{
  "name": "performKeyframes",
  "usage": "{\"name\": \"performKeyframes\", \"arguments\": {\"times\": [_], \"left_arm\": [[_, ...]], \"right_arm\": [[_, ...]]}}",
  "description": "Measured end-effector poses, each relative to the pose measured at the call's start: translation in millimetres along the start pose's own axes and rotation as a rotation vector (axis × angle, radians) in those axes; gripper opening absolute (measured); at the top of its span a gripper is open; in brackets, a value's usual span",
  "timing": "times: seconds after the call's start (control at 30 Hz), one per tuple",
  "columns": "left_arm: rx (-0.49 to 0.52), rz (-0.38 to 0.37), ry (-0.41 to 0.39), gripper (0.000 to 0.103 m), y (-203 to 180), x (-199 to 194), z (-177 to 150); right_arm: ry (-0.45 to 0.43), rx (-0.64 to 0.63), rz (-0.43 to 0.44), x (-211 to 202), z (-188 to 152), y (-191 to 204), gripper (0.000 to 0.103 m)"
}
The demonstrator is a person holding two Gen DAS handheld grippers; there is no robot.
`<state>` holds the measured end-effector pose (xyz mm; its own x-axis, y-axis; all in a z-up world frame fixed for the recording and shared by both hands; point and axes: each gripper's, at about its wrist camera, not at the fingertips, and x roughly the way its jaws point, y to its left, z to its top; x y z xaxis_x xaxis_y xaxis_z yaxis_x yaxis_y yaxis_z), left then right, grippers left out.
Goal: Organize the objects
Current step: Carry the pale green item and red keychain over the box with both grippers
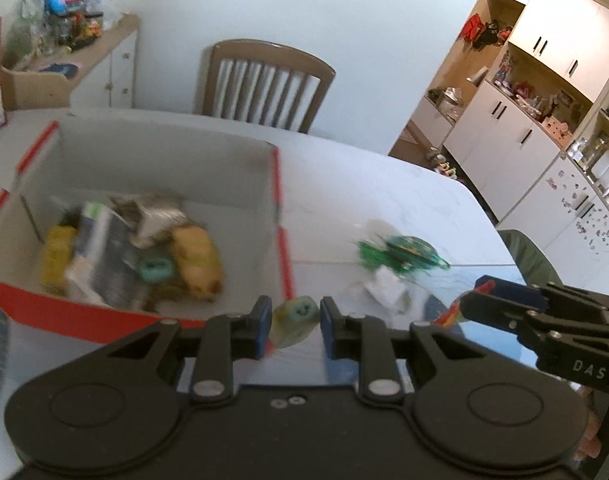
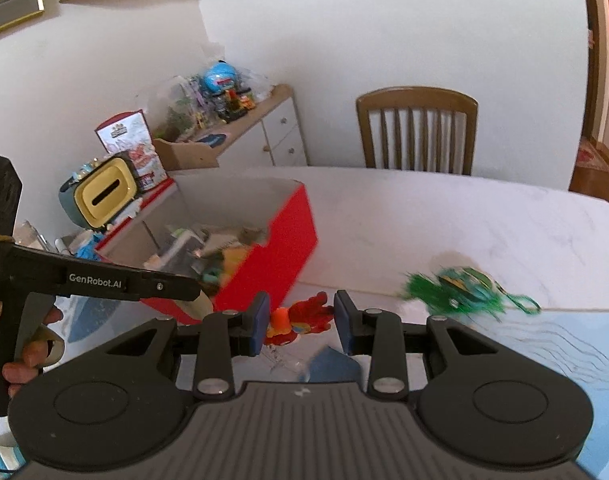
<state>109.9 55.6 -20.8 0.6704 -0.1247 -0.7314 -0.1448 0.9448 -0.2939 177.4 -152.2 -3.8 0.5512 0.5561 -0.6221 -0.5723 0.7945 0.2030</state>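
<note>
Two small toys were held at once, one in each gripper, so both could go to the box in a single trip. The left gripper (image 1: 295,322) had its jaws closed on a little pale green toy (image 1: 296,318) with a blue smiley face, low in the middle of the left wrist picture. The right gripper (image 2: 301,322) had its jaws closed on a red and orange toy (image 2: 300,320), low in the middle of the right wrist picture; in the left wrist picture that gripper (image 1: 470,296) showed at the lower right with a bit of red and orange at its tip. Both toys looked lifted off the white table (image 1: 384,192), likely so they could clear the box wall. The red box (image 1: 280,208) sat at the middle left of that picture, just past the green toy. It was open on top, which made dropping things in easy. Inside lay a yellow toy (image 1: 196,258), a teal ring (image 1: 156,269) and some packets, all blurry. A green tassel thing (image 1: 396,254) was not yet picked up and lay on the table to the right, well apart from the box. A wooden chair (image 1: 264,84) stood behind the table.
</note>
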Motion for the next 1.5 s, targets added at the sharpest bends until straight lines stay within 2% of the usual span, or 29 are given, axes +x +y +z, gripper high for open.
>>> {"name": "performKeyframes", "arguments": {"times": [0.03,0.07,0.2,0.27,0.43,0.67,0.9,1.03,1.1,1.13,1.17,1.5], "left_arm": [[0.005,0.004,-0.002,0.024,5,-3,2],[0.009,0.012,-0.004,0.024,11,-5,6],[0.019,0.031,-0.006,0.024,33,-13,17],[0.026,0.04,-0.012,0.025,45,-17,23],[0.045,0.057,-0.022,0.024,68,-23,30],[0.033,0.048,-0.015,0.025,94,-26,31],[0.035,0.05,0.002,0.025,103,-24,26],[0.039,0.055,0.01,0.025,103,-23,23],[0.043,0.06,0.006,0.025,102,-24,22],[0.043,0.062,0.006,0.025,101,-24,22],[0.045,0.065,0.004,0.025,100,-24,21],[0.043,0.083,0.003,0.025,96,-22,20]], "right_arm": [[-0.004,-0.004,-0.001,2,3,7,0.034],[-0.008,-0.011,-0.002,4,6,13,0.028],[-0.018,-0.039,0.003,15,19,38,0.027],[-0.02,-0.048,0.009,23,26,50,0.022],[-0.028,-0.085,-0.003,38,39,70,0.022],[0.065,-0.043,-0.046,60,7,64,0.022],[0.205,-0.027,-0.051,93,-36,50,0.024],[0.242,-0.023,-0.052,111,-54,44,0.033],[0.251,-0.004,-0.048,118,-59,40,0.046],[0.249,0.0,-0.045,122,-61,39,0.057],[0.245,0.0,-0.038,123,-63,38,0.059],[0.295,-0.081,-0.055,150,-70,41,0.059]]}}
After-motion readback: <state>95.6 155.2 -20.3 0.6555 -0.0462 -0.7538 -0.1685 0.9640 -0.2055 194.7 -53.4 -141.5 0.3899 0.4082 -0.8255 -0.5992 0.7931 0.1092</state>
